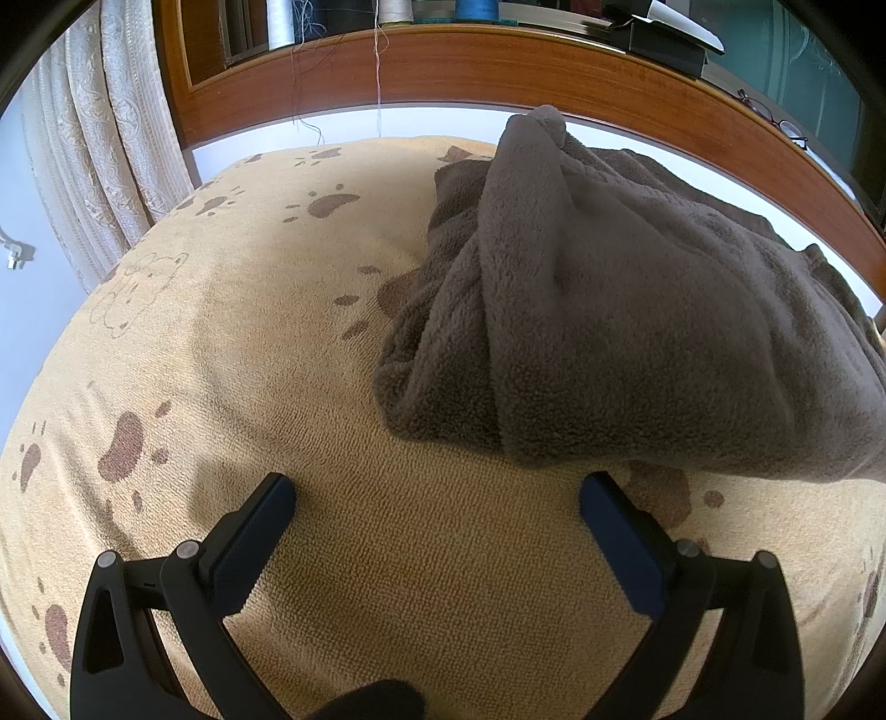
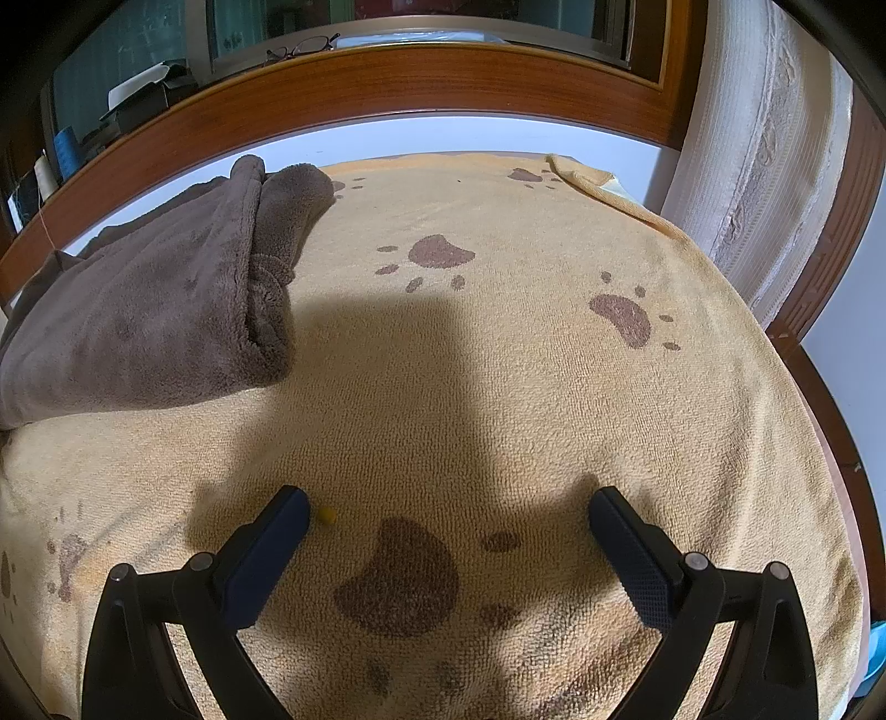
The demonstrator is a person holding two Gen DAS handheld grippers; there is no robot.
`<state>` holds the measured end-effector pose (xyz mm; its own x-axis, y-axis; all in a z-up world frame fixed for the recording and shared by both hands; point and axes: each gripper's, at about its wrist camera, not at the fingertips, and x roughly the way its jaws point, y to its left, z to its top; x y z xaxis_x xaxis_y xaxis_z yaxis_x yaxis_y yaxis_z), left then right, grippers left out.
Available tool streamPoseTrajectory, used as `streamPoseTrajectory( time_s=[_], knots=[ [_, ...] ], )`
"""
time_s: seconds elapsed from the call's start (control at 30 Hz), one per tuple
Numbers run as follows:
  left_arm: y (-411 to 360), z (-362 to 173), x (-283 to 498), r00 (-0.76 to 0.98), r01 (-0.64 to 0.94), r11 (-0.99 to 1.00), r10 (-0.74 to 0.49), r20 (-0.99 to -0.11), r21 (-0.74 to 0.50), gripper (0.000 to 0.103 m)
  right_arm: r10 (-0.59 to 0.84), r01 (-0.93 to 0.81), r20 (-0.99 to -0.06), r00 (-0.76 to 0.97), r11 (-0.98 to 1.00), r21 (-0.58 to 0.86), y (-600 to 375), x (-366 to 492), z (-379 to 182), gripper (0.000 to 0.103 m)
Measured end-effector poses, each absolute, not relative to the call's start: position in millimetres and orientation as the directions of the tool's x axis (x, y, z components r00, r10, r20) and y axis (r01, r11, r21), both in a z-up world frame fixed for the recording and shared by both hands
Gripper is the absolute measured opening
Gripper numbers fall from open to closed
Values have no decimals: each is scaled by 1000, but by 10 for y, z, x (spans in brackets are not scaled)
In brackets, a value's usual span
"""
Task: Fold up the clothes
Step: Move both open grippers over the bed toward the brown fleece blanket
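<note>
A grey-brown fleece garment (image 1: 626,315) lies bunched and partly folded on a tan paw-print towel (image 1: 249,332) that covers the table. My left gripper (image 1: 437,493) stands open just in front of the garment's near edge, with nothing between its fingers. In the right wrist view the same garment (image 2: 149,310) lies at the far left, well away from my right gripper (image 2: 448,504), which is open above the bare towel (image 2: 526,387). A small yellow speck (image 2: 326,515) sits beside its left finger.
A curved wooden ledge (image 1: 498,66) runs behind the table with thread spools (image 1: 476,8), a dark box (image 1: 664,39) and glasses (image 2: 304,45) on it. Pale curtains (image 1: 94,144) hang at one side. The towel's far corner (image 2: 587,177) is turned over.
</note>
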<state>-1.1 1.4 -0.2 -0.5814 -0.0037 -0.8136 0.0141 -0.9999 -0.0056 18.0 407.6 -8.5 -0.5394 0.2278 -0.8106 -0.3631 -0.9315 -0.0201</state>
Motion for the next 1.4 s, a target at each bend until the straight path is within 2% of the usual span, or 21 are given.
streamPoseTrajectory(
  time_s=[0.5,0.67,0.87,0.97,1.2,1.4],
  knots=[
    [16,-4,-6,-570,-17,-1000,16,-822,-8,103,233,-365,-810,-538,-931,-25,4059,184,-106,103],
    [-49,16,3,-523,-137,-989,113,-845,-48,103,228,-365,-810,-540,-931,-19,4066,188,-90,103],
    [-213,52,62,-515,-194,-965,254,-819,-177,103,226,-365,-810,-541,-931,-17,4071,193,-87,103],
    [-283,100,-23,-437,-183,-946,322,-840,-267,103,227,-365,-810,-540,-931,-17,4069,189,-86,103],
    [-95,272,56,-571,-122,-986,161,-805,-111,103,229,-366,-810,-539,-930,-20,4068,189,-88,103],
    [94,419,139,-678,-50,-998,2,-735,43,103,229,-366,-811,-538,-931,-20,4070,181,-90,103]
  ],
)
